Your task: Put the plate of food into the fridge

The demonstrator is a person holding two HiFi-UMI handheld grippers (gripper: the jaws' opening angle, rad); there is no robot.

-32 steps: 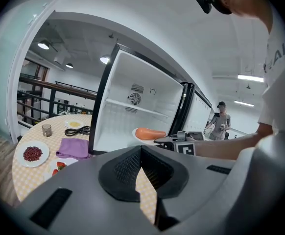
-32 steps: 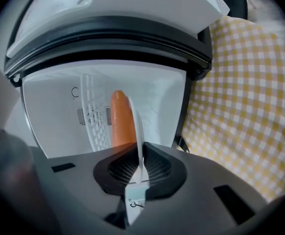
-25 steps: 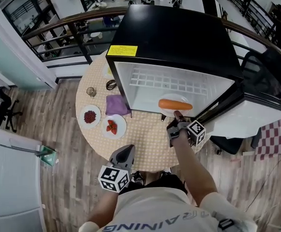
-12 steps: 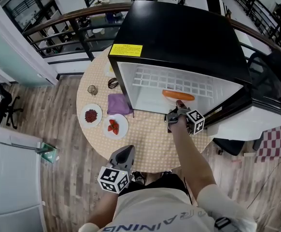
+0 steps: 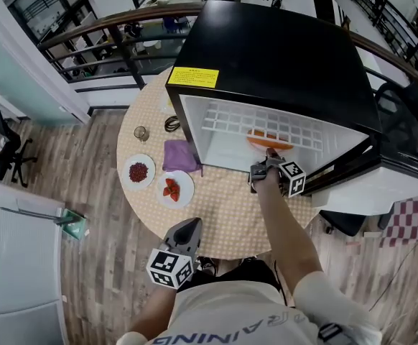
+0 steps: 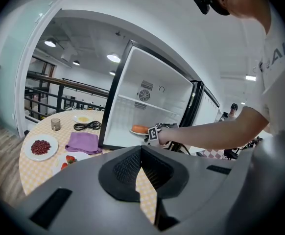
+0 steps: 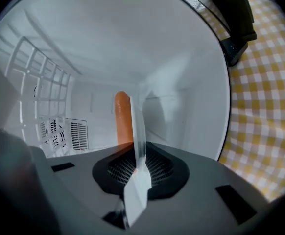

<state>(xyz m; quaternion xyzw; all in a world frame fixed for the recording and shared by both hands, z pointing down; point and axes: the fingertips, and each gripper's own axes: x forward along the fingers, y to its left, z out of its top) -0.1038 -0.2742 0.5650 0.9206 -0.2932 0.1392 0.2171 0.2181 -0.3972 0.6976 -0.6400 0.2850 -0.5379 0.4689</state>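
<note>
The black fridge (image 5: 281, 56) stands open on the round checked table (image 5: 223, 221). A white plate (image 5: 265, 146) with a long orange piece of food (image 5: 270, 140) sits inside it, under the wire shelf. My right gripper (image 5: 267, 157) reaches in at the fridge mouth. In the right gripper view the plate's rim (image 7: 137, 141) stands edge-on between the jaws, which are opening, with the orange food (image 7: 123, 119) beyond. My left gripper (image 5: 189, 226) hangs shut and empty near the table's front edge, away from the fridge.
Left of the fridge lie a purple cloth (image 5: 178, 156), a plate of strawberries (image 5: 171, 189), a plate of red beans (image 5: 138, 172), a small glass (image 5: 141, 133) and a coiled cable (image 5: 172, 123). The fridge door (image 5: 381, 185) swings out to the right. A railing (image 5: 108, 27) runs behind.
My right gripper has carried the plate forward, from the fridge's front lip to deeper inside under the wire shelf. The left gripper has stayed where it was.
</note>
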